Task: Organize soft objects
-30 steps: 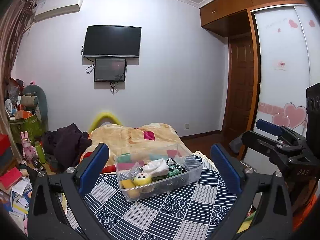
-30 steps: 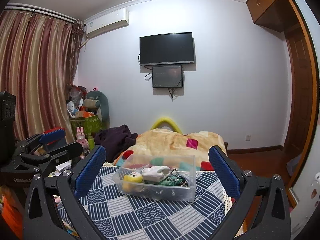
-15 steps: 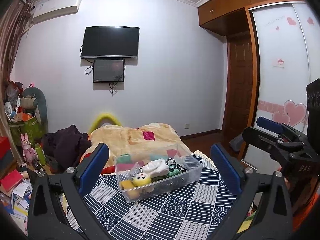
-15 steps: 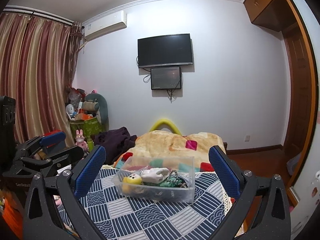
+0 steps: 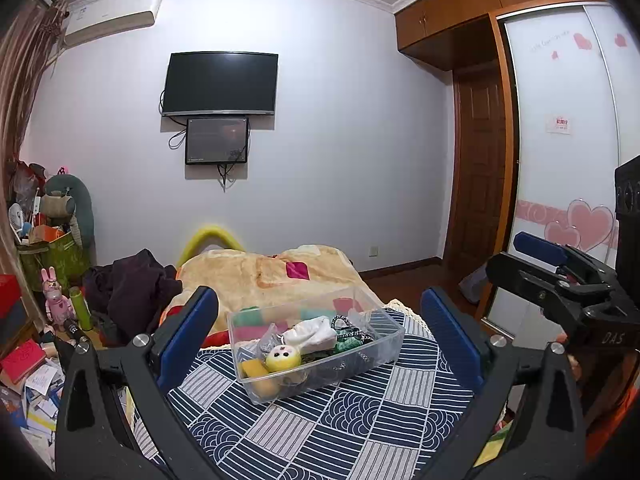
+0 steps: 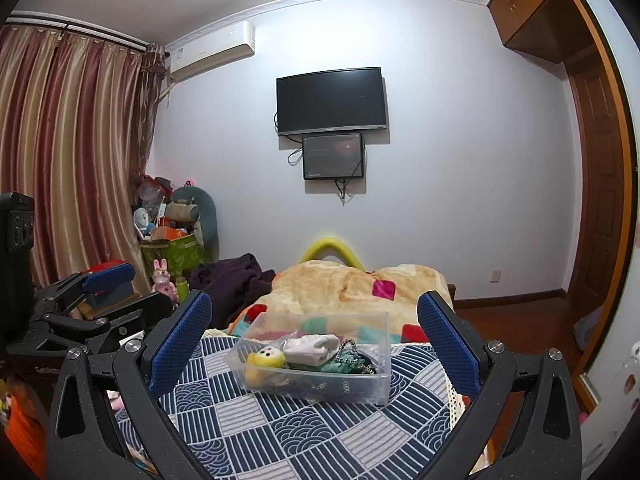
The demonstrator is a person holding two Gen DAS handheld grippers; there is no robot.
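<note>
A clear plastic bin [image 5: 384, 354] [image 6: 376, 384] sits on a blue-and-white patterned cloth [image 5: 320, 420] [image 6: 280, 420]. It holds a yellow round plush [image 5: 283, 358] [image 6: 265, 358], a white soft item [image 5: 310, 334] [image 6: 310, 346], a green item with a chain [image 5: 348, 338] [image 6: 344, 364] and other small things. My left gripper [image 5: 318, 320] is open and empty, well back from the bin. My right gripper [image 6: 314, 320] is open and empty, also back from the bin. Each gripper shows at the side of the other's view, the right one [image 5: 560, 280] and the left one [image 6: 92, 304].
Behind the cloth lies a beige blanket [image 5: 272, 272] [image 6: 352, 288] with a dark garment [image 5: 132, 284] [image 6: 236, 280] at its left. Toys, books and a green box [image 6: 172, 252] crowd the left. A wardrobe [image 5: 568, 160] and door [image 5: 480, 168] stand right.
Both views have shifted slightly; the bin sits a little lower and nearer in each. Both grippers remain open and empty.
</note>
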